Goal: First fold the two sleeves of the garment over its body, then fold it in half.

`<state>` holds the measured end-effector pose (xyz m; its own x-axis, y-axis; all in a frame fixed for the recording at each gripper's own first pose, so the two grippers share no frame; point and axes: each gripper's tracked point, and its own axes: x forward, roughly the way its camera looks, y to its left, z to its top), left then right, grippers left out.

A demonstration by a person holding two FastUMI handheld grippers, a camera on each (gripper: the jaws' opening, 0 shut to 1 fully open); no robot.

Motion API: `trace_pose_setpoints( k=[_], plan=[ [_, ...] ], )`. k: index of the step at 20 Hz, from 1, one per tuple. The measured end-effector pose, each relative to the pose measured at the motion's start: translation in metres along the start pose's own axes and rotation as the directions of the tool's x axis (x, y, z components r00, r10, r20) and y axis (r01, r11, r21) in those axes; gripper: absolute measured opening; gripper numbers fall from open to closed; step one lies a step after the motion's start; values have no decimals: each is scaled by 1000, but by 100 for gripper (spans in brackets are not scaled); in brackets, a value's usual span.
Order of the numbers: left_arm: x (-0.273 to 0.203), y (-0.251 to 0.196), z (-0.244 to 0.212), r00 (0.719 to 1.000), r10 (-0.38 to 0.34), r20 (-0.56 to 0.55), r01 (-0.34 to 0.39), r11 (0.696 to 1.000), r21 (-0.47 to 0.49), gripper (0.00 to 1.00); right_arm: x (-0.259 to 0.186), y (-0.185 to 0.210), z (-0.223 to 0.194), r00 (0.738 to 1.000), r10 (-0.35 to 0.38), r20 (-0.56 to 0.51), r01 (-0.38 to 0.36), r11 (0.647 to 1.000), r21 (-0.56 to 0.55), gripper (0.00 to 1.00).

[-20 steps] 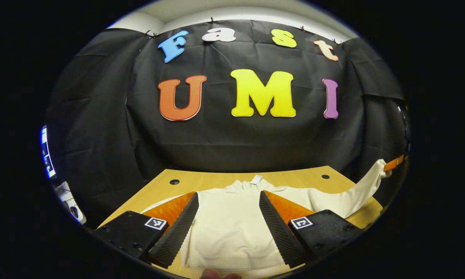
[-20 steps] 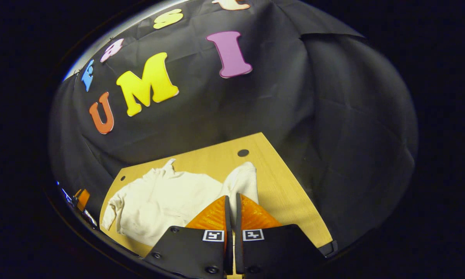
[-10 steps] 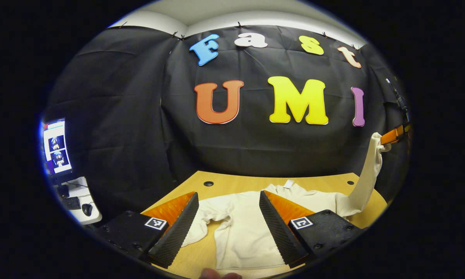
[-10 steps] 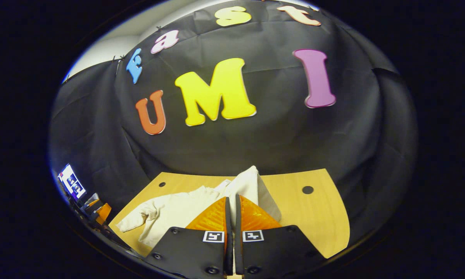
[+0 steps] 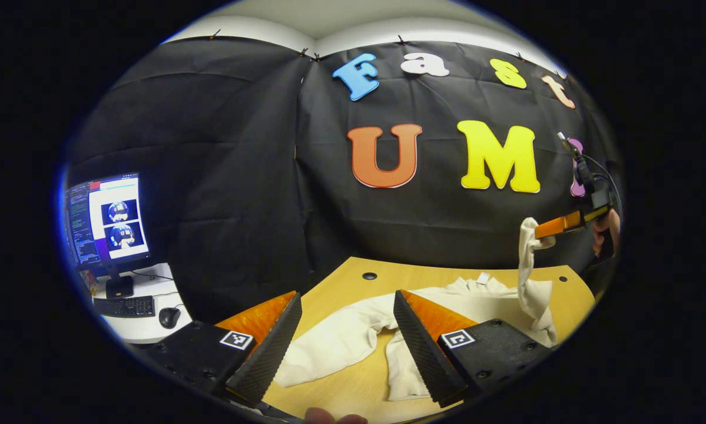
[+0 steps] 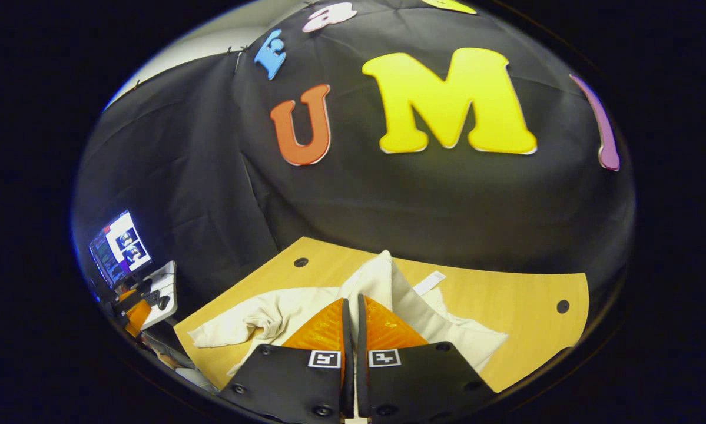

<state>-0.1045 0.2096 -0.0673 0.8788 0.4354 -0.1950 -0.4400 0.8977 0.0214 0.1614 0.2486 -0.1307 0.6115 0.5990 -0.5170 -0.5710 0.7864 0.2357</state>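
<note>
Lying lower centre on the table (image 5: 353,386): cream garment (image 5: 353,335); right gripper (image 6: 350,312) clamped on one raised sleeve (image 6: 382,277), left gripper (image 5: 347,330) wide open, holding nothing. Risk, judged: the thin pinch slips and the sleeve drops bunched beside the body; the other sleeve (image 5: 329,347) lies unfolded.

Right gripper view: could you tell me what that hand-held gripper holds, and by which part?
The right hand-held gripper pinches the cream garment's sleeve near its cuff, lifting it.

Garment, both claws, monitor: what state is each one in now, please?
Garment: lying crumpled on the table, one sleeve lifted.
Left claw: open, holding nothing.
Right claw: shut on the lifted sleeve.
Monitor: switched on.
</note>
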Motion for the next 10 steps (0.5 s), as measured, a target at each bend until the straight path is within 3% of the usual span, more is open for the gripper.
trace_pose_setpoints(
  k=[3,7,10],
  plan=[
    [-1,22,-2,999,37,-14,-37,999,-13,99,72,38,-34,997,33,-64,-39,994,-99,0],
    [-7,40,-7,997,62,-38,-63,998,-8,100,154,77,-82,990,36,-135,-47,996,-79,2],
    [-10,56,-13,994,87,-58,-88,996,-5,99,191,96,-108,985,33,-170,-42,998,-55,2]
  ],
)
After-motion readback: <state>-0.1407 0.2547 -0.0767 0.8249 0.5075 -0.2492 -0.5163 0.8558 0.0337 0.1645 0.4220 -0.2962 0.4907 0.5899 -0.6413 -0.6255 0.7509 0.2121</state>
